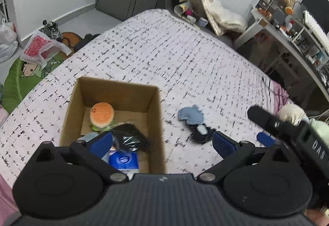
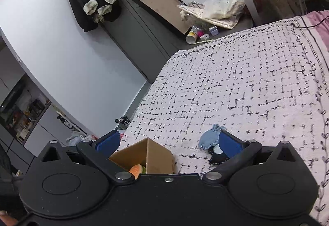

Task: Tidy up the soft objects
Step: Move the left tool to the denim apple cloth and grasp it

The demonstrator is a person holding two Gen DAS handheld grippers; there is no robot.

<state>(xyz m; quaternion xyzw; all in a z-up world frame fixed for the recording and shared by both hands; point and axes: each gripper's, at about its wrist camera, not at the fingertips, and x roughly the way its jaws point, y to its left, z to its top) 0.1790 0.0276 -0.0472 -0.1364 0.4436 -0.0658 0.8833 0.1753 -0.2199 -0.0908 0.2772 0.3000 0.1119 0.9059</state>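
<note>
the left gripper [image 1: 162, 141] hung wide apart and empty above the cardboard box [image 1: 158, 123] at lower left of its view; inside lay a burger plush [image 1: 102, 114], a black item [image 1: 131, 137] and a blue packet [image 1: 123, 161]. the right gripper [image 2: 168, 141] was also spread wide, empty. a blue-and-black soft toy [image 1: 195, 121] lay on the bedspread [image 1: 164, 51] right of the box.

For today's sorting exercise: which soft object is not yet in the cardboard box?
The blue-and-black soft toy, lying on the bedspread right of the cardboard box; the burger plush sits inside.
</note>
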